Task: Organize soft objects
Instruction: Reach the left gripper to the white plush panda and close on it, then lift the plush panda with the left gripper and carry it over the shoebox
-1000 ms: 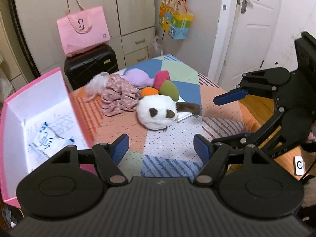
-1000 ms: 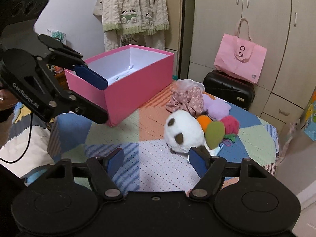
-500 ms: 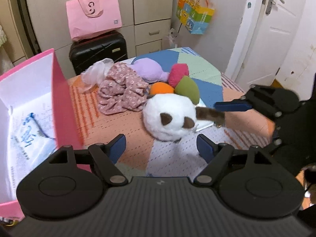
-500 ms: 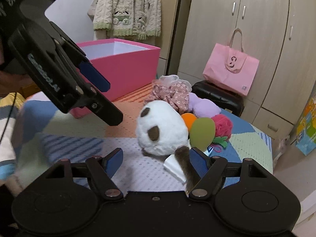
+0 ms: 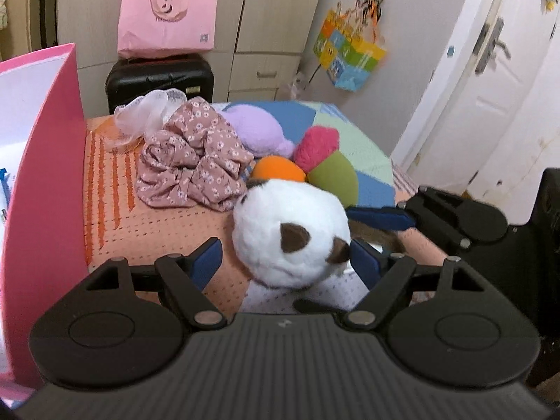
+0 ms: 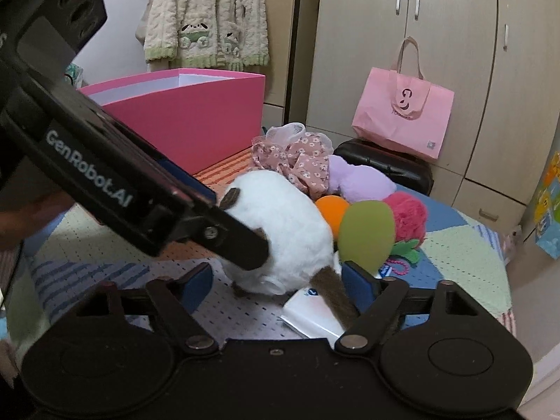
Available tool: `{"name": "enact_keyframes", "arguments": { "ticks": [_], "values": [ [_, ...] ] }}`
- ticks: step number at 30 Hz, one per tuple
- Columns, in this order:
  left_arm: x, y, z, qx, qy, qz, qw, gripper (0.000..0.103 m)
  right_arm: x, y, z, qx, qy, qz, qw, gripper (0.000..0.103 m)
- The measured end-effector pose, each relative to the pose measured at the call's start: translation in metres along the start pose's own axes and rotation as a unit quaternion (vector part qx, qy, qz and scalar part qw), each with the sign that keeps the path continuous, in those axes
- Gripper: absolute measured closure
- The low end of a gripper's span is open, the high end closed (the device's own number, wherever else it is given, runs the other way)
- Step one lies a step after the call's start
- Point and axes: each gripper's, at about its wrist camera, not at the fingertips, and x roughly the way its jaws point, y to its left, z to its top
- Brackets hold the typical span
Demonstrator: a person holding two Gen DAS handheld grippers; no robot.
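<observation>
A white plush toy with brown patches lies on the patchwork table. My left gripper is open, its fingers on either side of the plush. My right gripper is open too, its fingers around the plush and its brown tail from the other side. Behind the plush lie a floral pink cloth, a lilac plush, and orange, green and magenta soft pieces. A pink box stands open at the left.
A white packet lies under the tail. A sheer white cloth lies by the floral one. Behind the table are a black suitcase with a pink bag, cupboards and a white door.
Both grippers have moved in on the white plush, which now sits between the open fingers of each. The plush and the other soft things have stayed in place.
</observation>
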Motion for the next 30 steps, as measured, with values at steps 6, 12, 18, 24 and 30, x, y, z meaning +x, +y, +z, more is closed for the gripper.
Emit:
{"name": "enact_keyframes", "arguments": {
  "ticks": [6,12,18,24,30],
  "values": [
    [0.003,0.006,-0.008,-0.008,-0.024,-0.033,0.9992,0.029,0.007,0.011,-0.001,-0.009,-0.003,-0.011,1.0,0.017],
    [0.008,-0.009,-0.012,0.025,-0.032,0.01,0.9991,0.039,0.01,0.016,-0.003,-0.007,-0.015,-0.048,0.999,0.035],
    [0.002,-0.018,-0.019,0.03,-0.051,0.026,0.9979,0.039,0.005,0.018,-0.004,0.005,-0.02,-0.053,0.998,0.036],
    [-0.01,-0.034,-0.027,0.033,-0.051,0.059,0.9964,0.041,-0.001,0.029,-0.002,0.002,-0.01,-0.053,0.999,0.035],
    [-0.03,-0.05,-0.036,0.038,-0.055,0.073,0.9951,0.041,-0.014,0.036,-0.004,0.023,-0.002,-0.036,0.999,0.035]
  ]
}}
